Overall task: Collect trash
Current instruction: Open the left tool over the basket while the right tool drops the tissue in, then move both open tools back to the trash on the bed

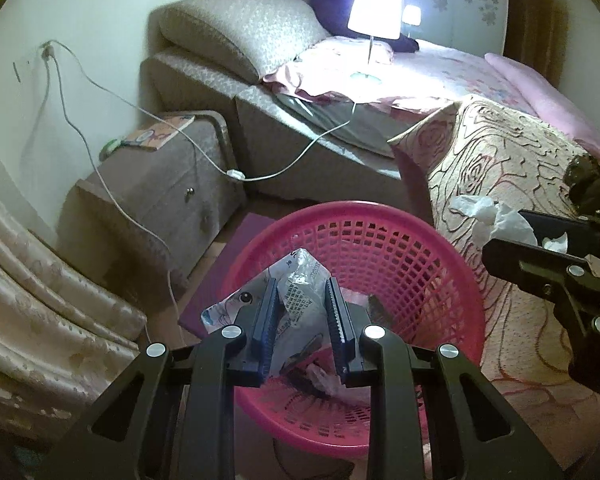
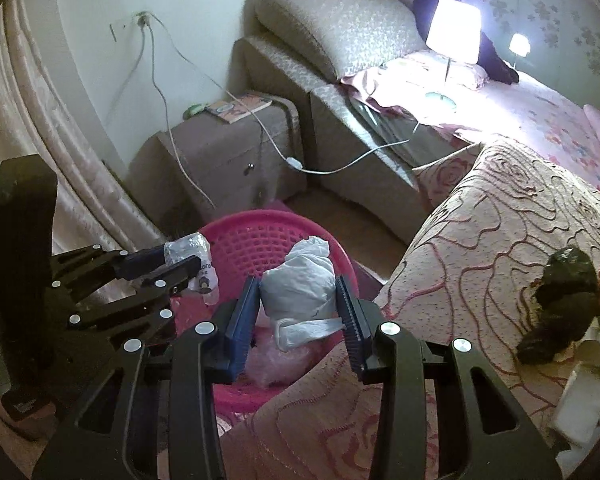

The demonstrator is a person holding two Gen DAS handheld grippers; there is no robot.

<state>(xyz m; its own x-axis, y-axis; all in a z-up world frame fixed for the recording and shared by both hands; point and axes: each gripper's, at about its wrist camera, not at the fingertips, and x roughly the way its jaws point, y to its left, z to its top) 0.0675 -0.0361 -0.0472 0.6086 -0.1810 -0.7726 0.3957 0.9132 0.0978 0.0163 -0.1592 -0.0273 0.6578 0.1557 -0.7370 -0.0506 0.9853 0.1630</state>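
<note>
Your left tool [image 1: 303, 312] is clamped on a crumpled printed plastic wrapper [image 1: 300, 280], holding it just above the open mouth of the pink basket [image 1: 420, 248]. Your right tool [image 2: 300, 312] grips a wad of white tissue [image 2: 300, 280] between its blue pads, at the basket's rim on the side nearest the bed. The basket stands on the floor, against the rose-patterned bedspread [image 2: 500, 240], with the bedside cabinet [image 1: 172, 184] just beyond it. More scrunched wrapping lies at the bottom of the basket. A dark lump [image 2: 560, 288] rests on the bedspread, well to the right of the basket.
</note>
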